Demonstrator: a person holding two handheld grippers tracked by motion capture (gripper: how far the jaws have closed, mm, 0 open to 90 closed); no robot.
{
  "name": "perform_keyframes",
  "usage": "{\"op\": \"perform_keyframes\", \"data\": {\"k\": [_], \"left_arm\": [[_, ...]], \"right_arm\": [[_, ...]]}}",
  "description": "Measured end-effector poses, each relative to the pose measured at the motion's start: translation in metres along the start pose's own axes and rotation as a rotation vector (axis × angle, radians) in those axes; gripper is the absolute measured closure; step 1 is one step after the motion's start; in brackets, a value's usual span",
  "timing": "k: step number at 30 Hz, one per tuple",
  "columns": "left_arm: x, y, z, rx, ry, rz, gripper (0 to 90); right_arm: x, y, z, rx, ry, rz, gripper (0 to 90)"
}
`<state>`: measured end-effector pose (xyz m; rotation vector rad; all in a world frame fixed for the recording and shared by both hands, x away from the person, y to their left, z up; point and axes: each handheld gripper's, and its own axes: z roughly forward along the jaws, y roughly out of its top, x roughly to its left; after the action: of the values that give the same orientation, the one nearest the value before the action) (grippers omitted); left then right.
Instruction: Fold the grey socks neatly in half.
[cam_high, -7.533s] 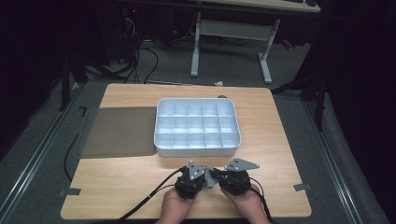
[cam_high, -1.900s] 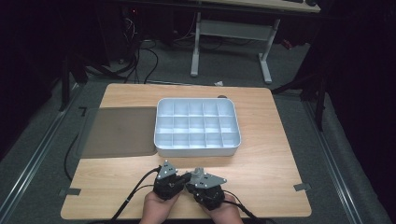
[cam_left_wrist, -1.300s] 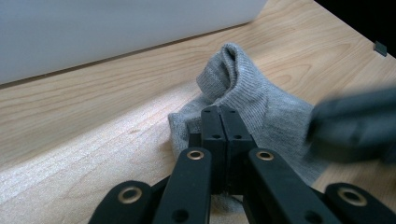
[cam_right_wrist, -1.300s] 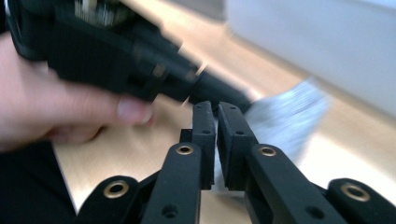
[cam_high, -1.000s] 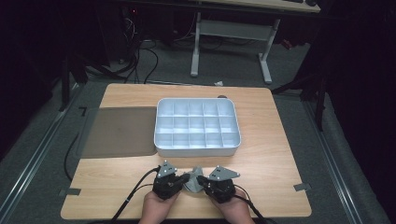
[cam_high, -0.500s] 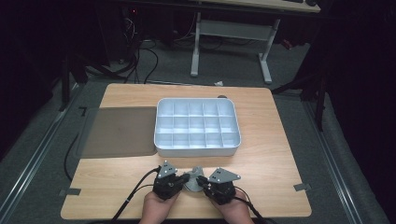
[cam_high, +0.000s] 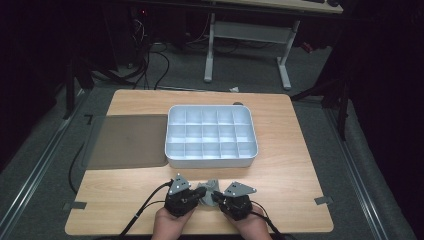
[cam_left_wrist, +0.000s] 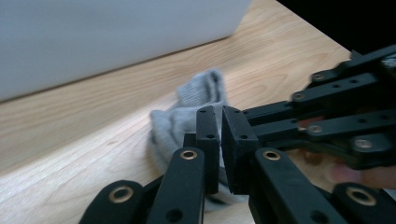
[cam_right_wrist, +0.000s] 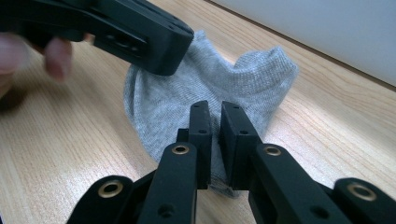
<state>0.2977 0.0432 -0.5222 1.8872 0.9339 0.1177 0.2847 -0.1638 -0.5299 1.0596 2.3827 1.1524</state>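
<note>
A small grey sock (cam_high: 209, 190) lies crumpled on the wooden table (cam_high: 300, 165), near the front edge, with both grippers on it. My left gripper (cam_high: 202, 193) points right at it and my right gripper (cam_high: 216, 196) points left. In the left gripper view the left gripper (cam_left_wrist: 220, 116) has just been opening. Its pads stand a narrow gap apart, with the sock (cam_left_wrist: 187, 105) under and behind them, not pinched. In the right gripper view the right gripper (cam_right_wrist: 215, 109) has also eased open to a slit over the sock (cam_right_wrist: 243, 79).
A white compartment tray (cam_high: 210, 161) stands at mid-table just beyond the sock, its wall close behind it (cam_left_wrist: 116, 37) (cam_right_wrist: 327, 28). A grey mat (cam_high: 127, 140) lies left of the tray. Black cables trail off the front edge.
Both hands have stayed put over the last second. About two seconds ago the right gripper sat closer to the left one; it has since shifted a little to the right.
</note>
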Motion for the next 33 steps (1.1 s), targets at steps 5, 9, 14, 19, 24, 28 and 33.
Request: {"op": "perform_keyframes", "data": {"k": [5, 9, 14, 19, 24, 28, 33], "left_arm": [[-0.003, -0.007, 0.009, 0.040, 0.010, 0.024, 86.3], [-0.004, -0.008, 0.010, 0.053, 0.056, 0.058, 87.2], [-0.005, -0.009, 0.011, 0.056, 0.065, 0.070, 87.3], [-0.005, -0.009, 0.011, 0.057, 0.066, 0.067, 87.3], [-0.006, -0.009, 0.011, 0.056, 0.067, 0.068, 87.3], [-0.006, -0.009, 0.011, 0.057, 0.067, 0.069, 87.3], [-0.006, -0.009, 0.011, 0.056, 0.069, 0.070, 87.3]], "right_arm": [[-0.001, -0.001, 0.000, -0.004, 0.004, 0.006, 84.2], [-0.002, 0.000, 0.000, -0.005, 0.010, 0.013, 84.2], [0.000, 0.002, -0.009, -0.043, 0.019, 0.048, 78.0], [0.000, 0.004, -0.021, -0.066, -0.029, 0.080, 67.1], [-0.007, -0.004, -0.011, 0.002, -0.029, 0.152, 56.6], [-0.009, -0.005, -0.008, 0.030, -0.006, 0.188, 53.4], [-0.009, -0.007, -0.007, 0.020, 0.025, 0.220, 57.6]]}}
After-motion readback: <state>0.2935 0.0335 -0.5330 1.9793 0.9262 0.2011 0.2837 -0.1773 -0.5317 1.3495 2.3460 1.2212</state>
